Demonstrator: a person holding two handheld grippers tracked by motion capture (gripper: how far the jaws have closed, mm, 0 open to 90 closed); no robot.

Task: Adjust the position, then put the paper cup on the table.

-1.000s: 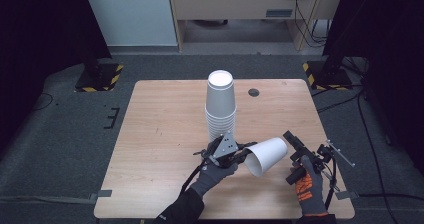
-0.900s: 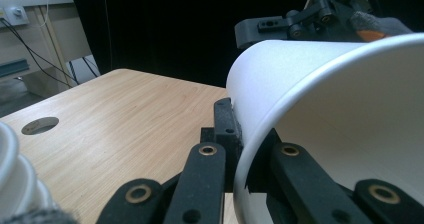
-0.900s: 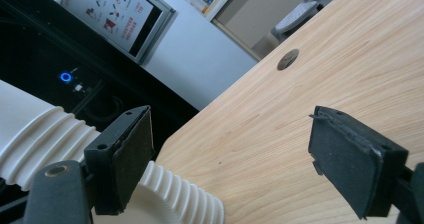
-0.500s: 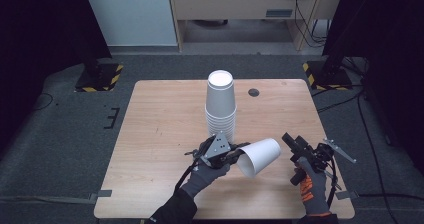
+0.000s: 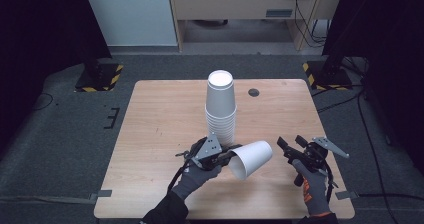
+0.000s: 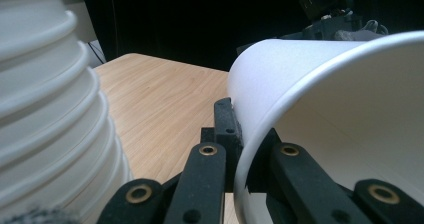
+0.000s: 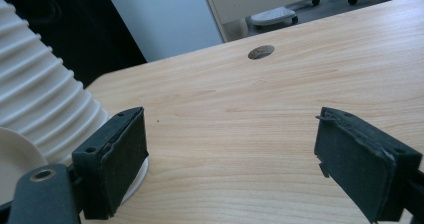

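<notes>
Paper cup is pinched by its rim in the left gripper, lying on its side with the open mouth facing toward the person. In the left gripper view you can see it really well: one black jaw sits inside the cup and the other outside, clamped tight on the thin wall right at the rim, so those jaws are basically closed down on the paper. The cup is up off the table, near the front edge, just in front of the tall stack of cups.

That stack stands upside down around the middle of the table, and it looms close on the left side of the left gripper view as a column of ribbed rims.

Right gripper is off to the right of the held cup, well clear of it, jaws spread wide with nothing between them. In its own view the two pads frame bare wood, with the base of the stack showing at the left and a small round hole in the tabletop farther back.
</notes>
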